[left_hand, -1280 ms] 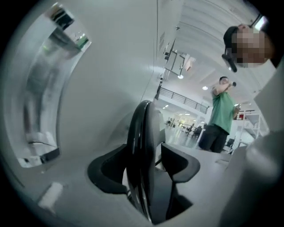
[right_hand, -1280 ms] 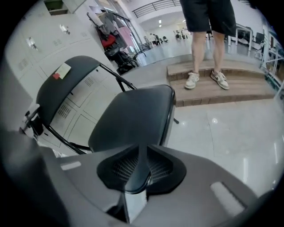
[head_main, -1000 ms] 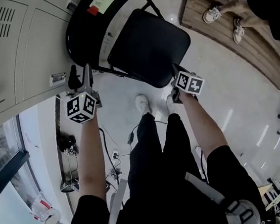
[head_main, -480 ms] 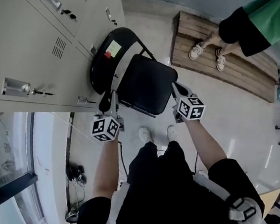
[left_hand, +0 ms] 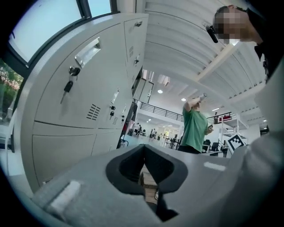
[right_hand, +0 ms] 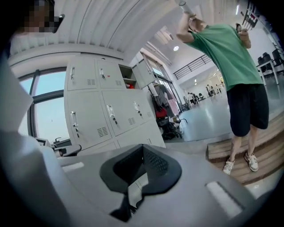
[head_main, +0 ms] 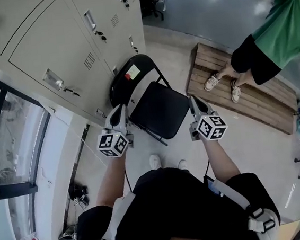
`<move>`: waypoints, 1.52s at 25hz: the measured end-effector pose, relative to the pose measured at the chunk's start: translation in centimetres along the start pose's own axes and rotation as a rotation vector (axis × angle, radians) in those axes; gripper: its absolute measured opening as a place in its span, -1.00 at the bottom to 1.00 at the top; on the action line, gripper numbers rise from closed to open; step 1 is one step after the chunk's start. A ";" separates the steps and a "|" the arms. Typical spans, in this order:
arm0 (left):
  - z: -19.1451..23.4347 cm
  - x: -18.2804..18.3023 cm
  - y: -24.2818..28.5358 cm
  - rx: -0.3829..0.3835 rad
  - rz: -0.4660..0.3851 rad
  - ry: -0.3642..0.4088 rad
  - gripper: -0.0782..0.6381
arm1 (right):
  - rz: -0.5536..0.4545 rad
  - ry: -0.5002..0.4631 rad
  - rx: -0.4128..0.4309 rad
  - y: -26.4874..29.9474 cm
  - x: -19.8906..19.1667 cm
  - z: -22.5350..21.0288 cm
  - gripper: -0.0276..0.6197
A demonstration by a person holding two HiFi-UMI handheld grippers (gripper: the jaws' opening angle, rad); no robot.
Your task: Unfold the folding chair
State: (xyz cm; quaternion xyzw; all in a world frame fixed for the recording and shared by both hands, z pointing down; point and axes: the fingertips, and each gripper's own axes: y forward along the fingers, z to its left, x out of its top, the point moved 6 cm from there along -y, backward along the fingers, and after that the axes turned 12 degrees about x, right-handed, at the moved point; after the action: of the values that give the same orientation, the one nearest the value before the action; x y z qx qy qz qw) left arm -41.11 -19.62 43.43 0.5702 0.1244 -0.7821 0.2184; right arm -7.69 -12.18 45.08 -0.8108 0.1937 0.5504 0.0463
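The black folding chair stands unfolded on the floor, its seat [head_main: 158,110] flat and its backrest [head_main: 134,73] against the lockers, a label on it. My left gripper [head_main: 119,112] hangs beside the seat's left edge. Its jaws have just been closing and are shut with nothing between them. My right gripper [head_main: 195,105] hangs beside the seat's right edge, also shut and empty. Neither touches the chair. In the left gripper view the left gripper [left_hand: 144,166] points level along the lockers. The right gripper [right_hand: 141,168] faces the lockers and the hall.
Grey lockers [head_main: 51,42] line the wall behind the chair, with a window [head_main: 8,142] to their left. A person in a green shirt [head_main: 273,29] stands on a low wooden platform [head_main: 249,101] at the right. Cables [head_main: 78,193] lie on the floor at the left.
The view has risen and the chair looks smaller and farther below. Both grippers have lifted off the chair's sides. The left jaws went from open to shut.
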 end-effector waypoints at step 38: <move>-10.7 2.2 -17.5 0.221 -0.202 0.060 -0.79 | -0.064 -0.151 0.130 -13.6 3.5 3.1 -0.90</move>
State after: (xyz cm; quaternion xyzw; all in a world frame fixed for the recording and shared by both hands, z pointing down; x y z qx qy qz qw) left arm -41.19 -0.04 37.00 0.5983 0.1008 -0.7917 0.0705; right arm -4.33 0.29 38.82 -0.7681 0.1987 0.5945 0.1307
